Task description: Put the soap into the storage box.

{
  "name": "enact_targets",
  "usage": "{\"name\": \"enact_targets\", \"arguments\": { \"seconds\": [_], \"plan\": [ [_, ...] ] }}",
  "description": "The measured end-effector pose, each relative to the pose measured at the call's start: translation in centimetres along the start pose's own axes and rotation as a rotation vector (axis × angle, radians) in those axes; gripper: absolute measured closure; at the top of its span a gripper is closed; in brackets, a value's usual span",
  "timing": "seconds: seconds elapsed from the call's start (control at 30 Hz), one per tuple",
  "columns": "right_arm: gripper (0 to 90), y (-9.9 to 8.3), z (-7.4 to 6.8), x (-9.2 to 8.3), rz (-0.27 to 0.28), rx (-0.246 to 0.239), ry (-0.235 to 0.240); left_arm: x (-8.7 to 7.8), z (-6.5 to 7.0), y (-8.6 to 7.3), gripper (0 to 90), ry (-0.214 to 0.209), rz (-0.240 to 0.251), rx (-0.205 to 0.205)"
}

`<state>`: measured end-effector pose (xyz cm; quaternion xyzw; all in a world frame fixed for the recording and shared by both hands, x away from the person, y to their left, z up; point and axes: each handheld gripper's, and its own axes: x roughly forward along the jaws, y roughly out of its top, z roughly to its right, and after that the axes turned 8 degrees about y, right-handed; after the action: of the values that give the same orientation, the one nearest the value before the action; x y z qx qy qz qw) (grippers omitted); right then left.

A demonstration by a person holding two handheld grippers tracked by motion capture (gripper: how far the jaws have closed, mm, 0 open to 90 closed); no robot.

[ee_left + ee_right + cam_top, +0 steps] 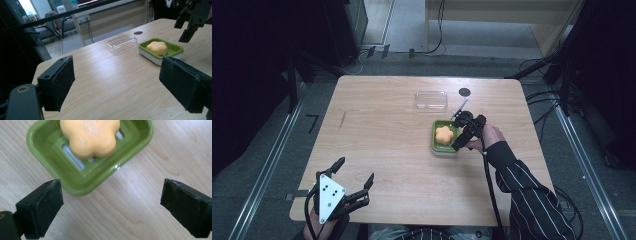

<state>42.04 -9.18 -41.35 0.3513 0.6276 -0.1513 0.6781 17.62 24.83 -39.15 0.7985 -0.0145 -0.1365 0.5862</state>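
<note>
Soap [444, 134] sits in green dish [435, 145] mid-table, placement looks done; right gripper [463, 134] just beside dish, jaws apart and empty; left gripper [354, 177] idle, apart; clear lid [431, 99] likely next.

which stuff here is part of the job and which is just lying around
Part of the job: orange flower-shaped soap, green soap dish, clear lid, right gripper open beside the dish.
Lying about: dark round disc, pen-like stick, left gripper idle and open.
</note>
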Motion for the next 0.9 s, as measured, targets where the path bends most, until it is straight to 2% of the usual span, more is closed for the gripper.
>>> {"name": "enact_targets", "arguments": {
  "seconds": [0.27,0.57,0.9],
  "plan": [
    [3.9,-1.5,0.4,-1.0,-0.003,0.017,-0.011,0.0,0.0,0.0,13.5,-0.002,0.0,0.003],
    [3.8,-3.6,0.3,-1.8,-0.036,0.044,-0.017,0.1,0.1,0.0,13.5,-0.003,0.0,0.001],
    [3.8,-7.0,0.1,-2.5,-0.08,0.084,-0.02,0.1,0.1,0.1,13.5,-0.006,0.001,0.004]
  ]
}}
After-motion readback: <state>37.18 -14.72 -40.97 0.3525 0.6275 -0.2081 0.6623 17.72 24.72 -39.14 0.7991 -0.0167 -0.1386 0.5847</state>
